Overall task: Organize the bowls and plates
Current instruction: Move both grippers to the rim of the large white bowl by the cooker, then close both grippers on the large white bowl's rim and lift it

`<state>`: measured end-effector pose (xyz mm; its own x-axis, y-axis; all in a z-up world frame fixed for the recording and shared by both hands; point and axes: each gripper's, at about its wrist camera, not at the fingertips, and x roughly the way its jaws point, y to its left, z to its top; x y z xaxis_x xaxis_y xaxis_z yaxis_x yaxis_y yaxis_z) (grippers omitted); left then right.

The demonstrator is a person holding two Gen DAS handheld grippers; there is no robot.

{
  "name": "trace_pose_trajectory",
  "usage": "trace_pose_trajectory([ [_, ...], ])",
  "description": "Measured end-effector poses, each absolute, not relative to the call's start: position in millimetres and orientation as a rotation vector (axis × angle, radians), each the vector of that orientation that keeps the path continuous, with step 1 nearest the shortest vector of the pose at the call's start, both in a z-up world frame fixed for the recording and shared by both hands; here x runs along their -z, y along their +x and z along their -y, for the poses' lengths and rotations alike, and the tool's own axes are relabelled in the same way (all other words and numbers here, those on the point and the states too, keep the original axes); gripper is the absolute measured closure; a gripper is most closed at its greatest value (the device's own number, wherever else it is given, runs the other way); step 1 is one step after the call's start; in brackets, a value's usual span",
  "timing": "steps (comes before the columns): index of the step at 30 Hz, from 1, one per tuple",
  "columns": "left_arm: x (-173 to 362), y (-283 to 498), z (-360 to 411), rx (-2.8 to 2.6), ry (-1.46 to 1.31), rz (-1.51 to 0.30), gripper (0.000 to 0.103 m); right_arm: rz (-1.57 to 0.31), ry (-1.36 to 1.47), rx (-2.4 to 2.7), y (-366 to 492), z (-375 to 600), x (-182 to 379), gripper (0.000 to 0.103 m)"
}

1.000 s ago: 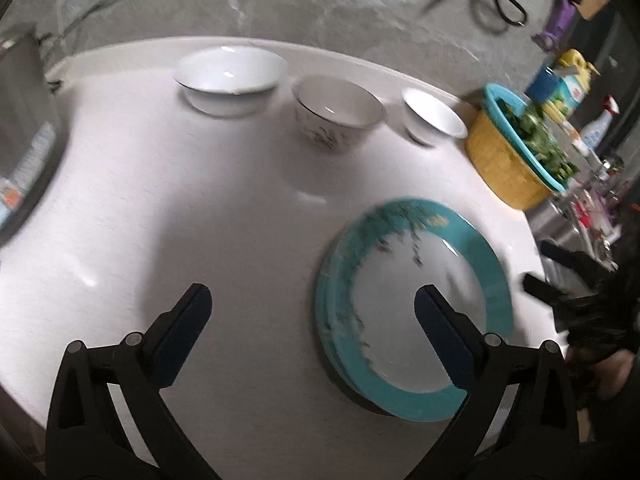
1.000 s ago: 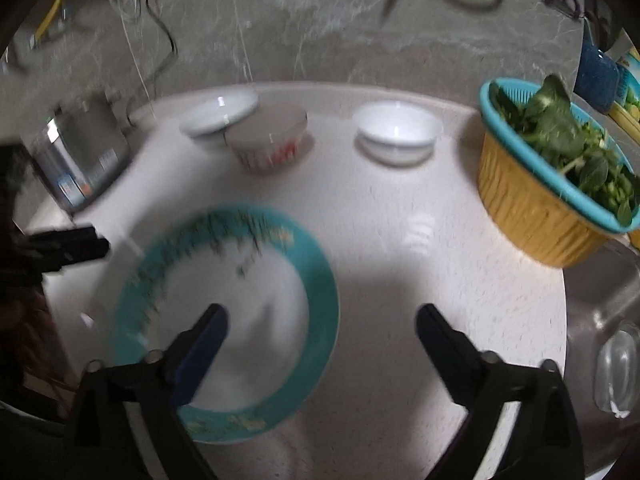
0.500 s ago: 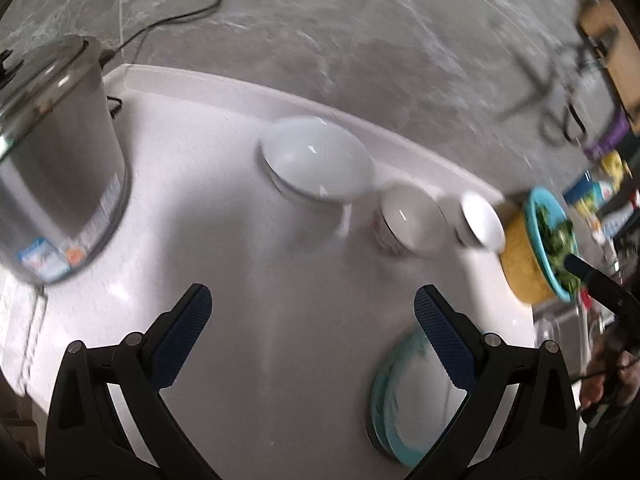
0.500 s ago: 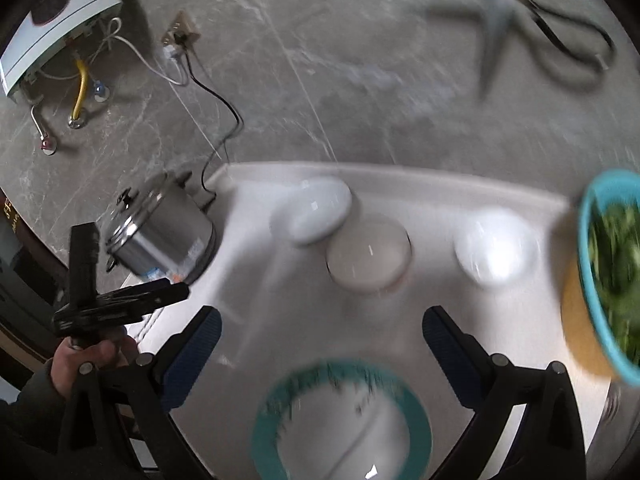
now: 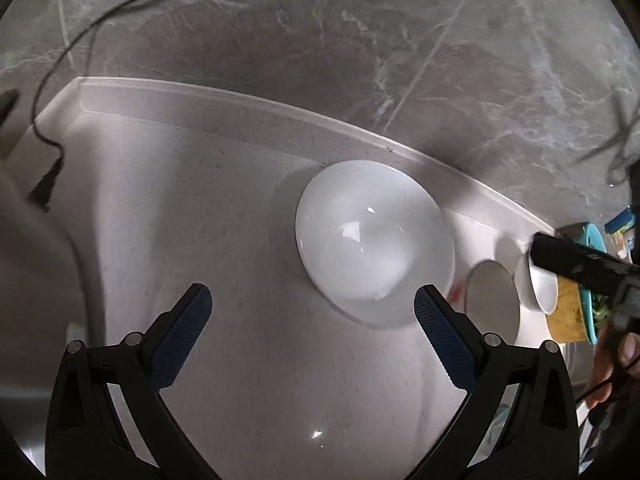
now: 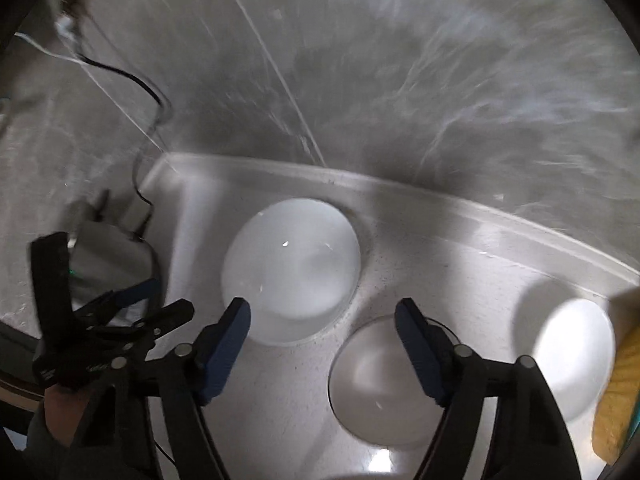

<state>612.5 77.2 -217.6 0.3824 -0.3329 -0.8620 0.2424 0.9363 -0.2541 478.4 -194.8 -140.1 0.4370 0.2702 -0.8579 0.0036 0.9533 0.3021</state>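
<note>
A large white bowl (image 5: 374, 240) sits on the white counter near the back ledge; it also shows in the right wrist view (image 6: 292, 268). A middle bowl (image 5: 493, 306) stands to its right, also in the right wrist view (image 6: 380, 384), and a small white bowl (image 5: 540, 284) beyond that, also in the right wrist view (image 6: 576, 356). My left gripper (image 5: 312, 320) is open and empty, just short of the large bowl. My right gripper (image 6: 322, 316) is open and empty, above the large and middle bowls. The teal plates are out of view.
A yellow basket with a teal rim (image 5: 576, 312) holds greens at the far right, also in the right wrist view (image 6: 618, 392). A metal pot (image 6: 112, 256) stands at the left with a black cord (image 6: 148, 128). A grey marble wall (image 5: 360, 40) backs the counter.
Both grippers have moved forward and up toward the row of bowls. The teal plates have dropped out of both views. The large bowl is now much closer to both grippers.
</note>
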Motion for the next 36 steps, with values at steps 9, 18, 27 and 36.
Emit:
trace_pose_trajectory([
  [9,265,660,-69,0.406,-0.106,-1.204,0.009,-1.248,0.268,-0.111,529,189,197,0.034],
  [18,282,686,-64,0.436,-0.111,-1.250,0.036,-1.319,0.277,-0.109,551,191,220,0.034],
  [27,299,694,-59,0.481,-0.129,-1.289,0.089,-1.388,0.278,-0.115,553,196,234,0.074],
  [36,301,692,-53,0.478,-0.117,-1.290,0.095,-1.399,0.294,-0.104,550,205,236,0.094],
])
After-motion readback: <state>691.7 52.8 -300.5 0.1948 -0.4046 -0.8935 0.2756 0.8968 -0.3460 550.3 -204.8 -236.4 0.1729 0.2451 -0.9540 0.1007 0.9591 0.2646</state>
